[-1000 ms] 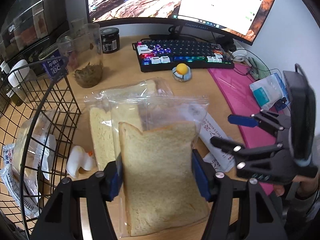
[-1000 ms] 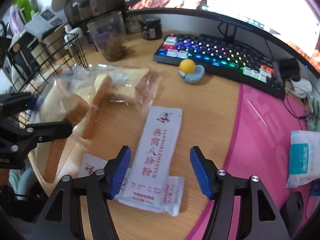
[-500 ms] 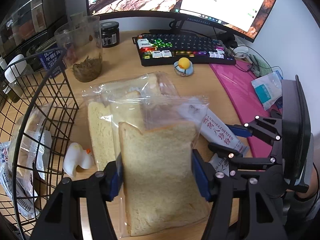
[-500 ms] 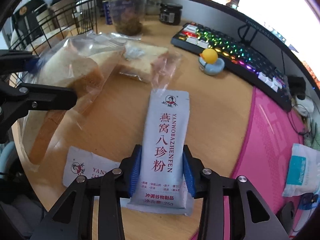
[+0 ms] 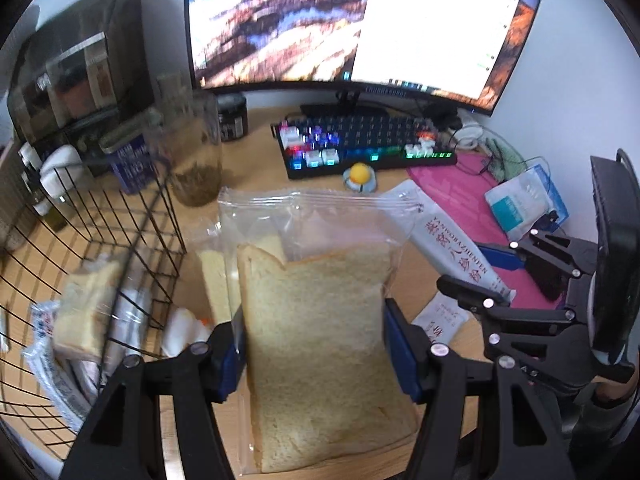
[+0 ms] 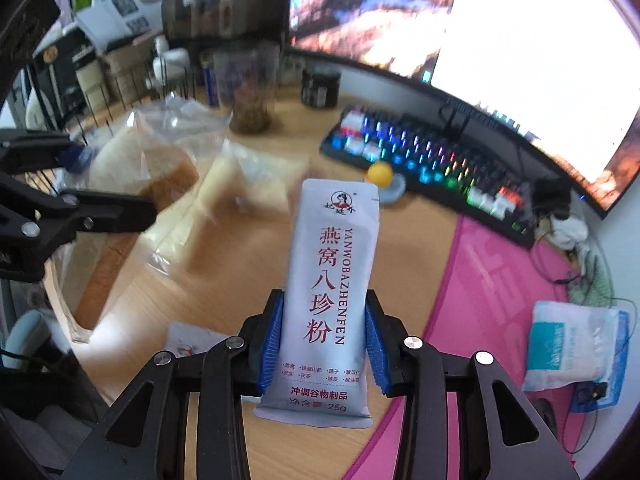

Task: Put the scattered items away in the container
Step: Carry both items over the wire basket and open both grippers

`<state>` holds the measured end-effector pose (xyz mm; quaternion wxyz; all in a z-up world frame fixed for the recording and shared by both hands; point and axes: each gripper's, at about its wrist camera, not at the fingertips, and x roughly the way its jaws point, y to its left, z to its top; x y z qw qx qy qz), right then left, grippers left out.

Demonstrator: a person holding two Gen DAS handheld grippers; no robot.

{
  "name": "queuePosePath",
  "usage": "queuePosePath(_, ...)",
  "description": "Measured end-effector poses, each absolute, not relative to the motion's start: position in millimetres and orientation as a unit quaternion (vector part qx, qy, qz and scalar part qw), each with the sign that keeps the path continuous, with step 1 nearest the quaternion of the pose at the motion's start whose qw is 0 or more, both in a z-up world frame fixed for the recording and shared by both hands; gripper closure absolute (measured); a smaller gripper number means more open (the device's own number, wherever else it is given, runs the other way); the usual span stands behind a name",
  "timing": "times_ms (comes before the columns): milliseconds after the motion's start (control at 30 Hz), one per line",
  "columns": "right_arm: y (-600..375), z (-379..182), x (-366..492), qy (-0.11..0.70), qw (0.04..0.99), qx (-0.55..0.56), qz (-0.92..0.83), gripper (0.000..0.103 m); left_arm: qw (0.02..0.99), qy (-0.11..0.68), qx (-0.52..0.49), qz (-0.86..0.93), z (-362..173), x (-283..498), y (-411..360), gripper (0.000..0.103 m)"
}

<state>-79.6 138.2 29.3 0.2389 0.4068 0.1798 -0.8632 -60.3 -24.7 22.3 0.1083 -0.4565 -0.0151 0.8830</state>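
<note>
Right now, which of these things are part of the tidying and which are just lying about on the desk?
Part of the job:
bagged bread in the left claw
powder sachet in the right claw
second bread bag
small sachet
wire basket

Just lying about:
keyboard
monitor
glass jar
tissue pack

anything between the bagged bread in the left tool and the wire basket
Nothing visible blocks it. The left tool grips the bagged bread just right of the wire basket; only the basket's own side wall stands between them, so the bread must go over it.
</note>
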Motion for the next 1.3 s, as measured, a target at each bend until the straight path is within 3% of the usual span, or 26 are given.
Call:
queuePosePath(267, 85.6, 79.9, -66.7, 0.178, 0.297, 0.339, -0.875, 0.063, 0.062, -0.030, -0.407, 0.911, 68.7, -36.8, -74.4, 0.035)
queuePosePath(467, 6.9, 108.4, -55.3, 0.181, 0.377, 0.298, -0.858, 0.063, -0.020, -0.061, -0.383, 0.922, 90.5, -8.7, -157.1, 0.035)
queuePosePath(733, -96.1, 101.7, -47.6, 0.199, 0.451, 0.300, -0.817, 0.063, -0.091, -0.111, -0.406, 0.903, 66.8, 6.1, -243.7, 0.035)
queuePosePath(833, -114.5, 92.8, -49.7, 0.198, 0.456, 0.310, -0.810, 0.060, -0.100, -0.112, -0.418, 0.896, 56.7, 3.0, -251.1, 0.031)
queuePosePath(900, -122.0, 89.6, -48.3, 0.203, 0.451, 0.303, -0.815, 0.050, -0.115, -0.102, -0.418, 0.895, 55.0, 2.1, -249.7, 0.029)
queuePosePath(1000, -121.7, 91.5, -50.7, 0.197, 0.437, 0.299, -0.825, 0.042, -0.116, -0.098, -0.411, 0.899, 58.8, 8.0, -246.0, 0.027)
queuePosePath(1300, -65.6, 113.4, -56.1, 0.168, 0.420, 0.292, -0.843, 0.041, -0.095, -0.075, -0.404, 0.907, 75.9, 11.5, -208.5, 0.027)
